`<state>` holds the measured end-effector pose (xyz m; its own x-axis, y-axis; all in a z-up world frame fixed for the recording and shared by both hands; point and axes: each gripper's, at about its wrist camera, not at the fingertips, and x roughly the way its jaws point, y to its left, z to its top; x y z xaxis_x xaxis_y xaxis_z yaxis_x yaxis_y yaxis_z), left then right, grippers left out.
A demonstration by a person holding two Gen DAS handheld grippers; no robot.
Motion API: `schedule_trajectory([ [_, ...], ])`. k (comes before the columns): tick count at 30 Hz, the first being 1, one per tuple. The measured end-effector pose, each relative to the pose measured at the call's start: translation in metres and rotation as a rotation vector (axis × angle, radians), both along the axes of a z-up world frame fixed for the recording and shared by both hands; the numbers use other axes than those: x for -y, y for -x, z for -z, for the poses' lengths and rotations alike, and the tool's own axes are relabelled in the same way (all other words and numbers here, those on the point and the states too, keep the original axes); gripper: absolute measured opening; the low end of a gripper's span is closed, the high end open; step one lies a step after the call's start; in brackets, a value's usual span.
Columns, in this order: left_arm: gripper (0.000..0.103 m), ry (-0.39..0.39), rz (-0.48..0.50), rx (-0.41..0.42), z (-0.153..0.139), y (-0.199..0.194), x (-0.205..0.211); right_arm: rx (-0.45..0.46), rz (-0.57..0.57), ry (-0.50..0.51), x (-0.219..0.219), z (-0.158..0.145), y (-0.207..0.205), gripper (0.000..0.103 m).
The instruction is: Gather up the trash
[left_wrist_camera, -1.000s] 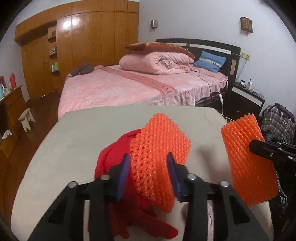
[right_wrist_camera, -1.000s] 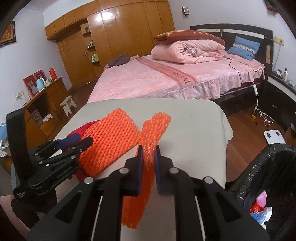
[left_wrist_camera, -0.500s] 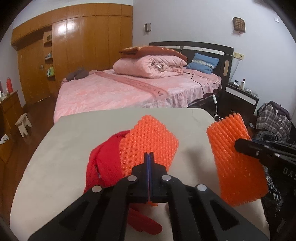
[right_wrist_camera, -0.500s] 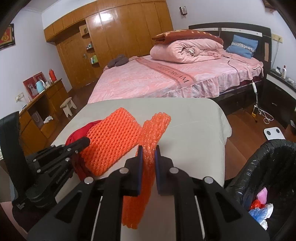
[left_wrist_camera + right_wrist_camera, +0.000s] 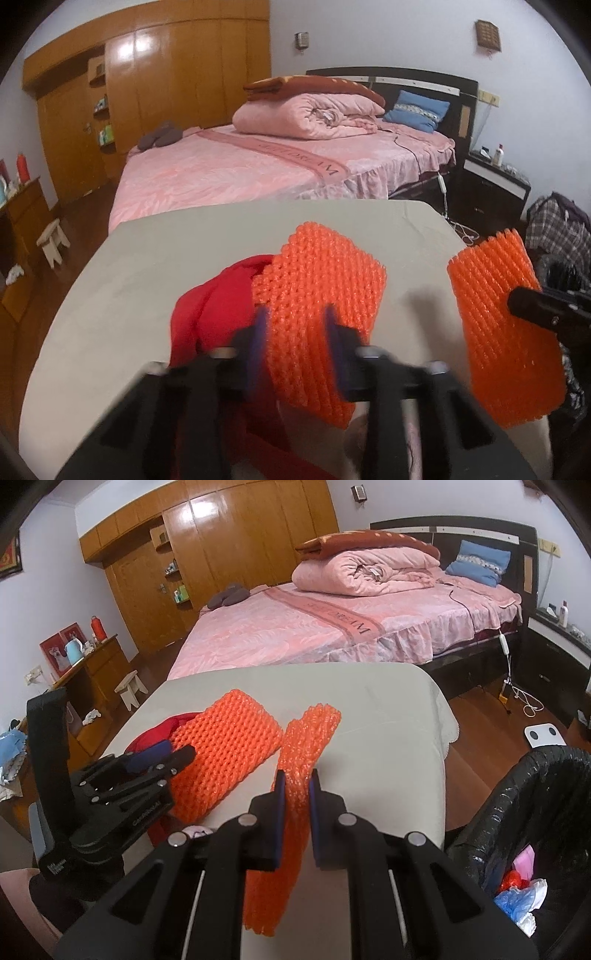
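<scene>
Two orange foam fruit nets are in play over a cloth-covered worktop (image 5: 388, 716) in a bedroom. The left tool (image 5: 295, 332) is opening, its blurred jaws set apart on either side of the wider foam net (image 5: 321, 295), which lies on the worktop partly over a red cloth (image 5: 207, 314); the pads no longer look pressed on it. The right tool (image 5: 294, 801) is clamped on the second foam net (image 5: 295, 775), flattened edge-on between its blue pads and hanging free at both ends. Both nets look feather-light, soft and springy, likely to crush and flop rather than slip; a pinch near mid-length should carry them. One black-lined bin (image 5: 517, 812), with some waste already inside, stands right of the worktop.
</scene>
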<state>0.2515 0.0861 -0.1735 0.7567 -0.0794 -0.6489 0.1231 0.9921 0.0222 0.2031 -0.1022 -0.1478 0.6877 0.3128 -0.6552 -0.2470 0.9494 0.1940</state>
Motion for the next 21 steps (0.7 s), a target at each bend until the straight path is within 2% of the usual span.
schedule_trajectory([
  [1, 0.001, 0.002, 0.008, -0.012, 0.002, -0.001, 0.002, 0.000, 0.001, 0.000, -0.001, 0.000, 0.001, 0.011],
  [2, 0.000, 0.002, 0.008, -0.013, 0.003, 0.000, 0.001, 0.000, 0.002, 0.000, -0.001, 0.000, 0.002, 0.011],
  [5, 0.000, 0.022, 0.012, 0.001, 0.001, 0.007, 0.001, 0.006, 0.005, -0.003, 0.002, -0.002, 0.004, 0.011],
  [12, 0.000, 0.062, 0.014, 0.076, -0.028, 0.030, -0.001, 0.030, 0.011, -0.023, 0.009, -0.012, 0.010, 0.011],
  [18, 0.000, 0.034, 0.026, 0.070, -0.032, 0.024, 0.002, 0.037, 0.009, -0.025, 0.009, -0.016, 0.012, 0.012],
  [21, 0.009, 0.031, 0.019, 0.064, -0.029, 0.014, 0.001, 0.029, 0.008, -0.019, 0.010, -0.014, 0.010, 0.012],
])
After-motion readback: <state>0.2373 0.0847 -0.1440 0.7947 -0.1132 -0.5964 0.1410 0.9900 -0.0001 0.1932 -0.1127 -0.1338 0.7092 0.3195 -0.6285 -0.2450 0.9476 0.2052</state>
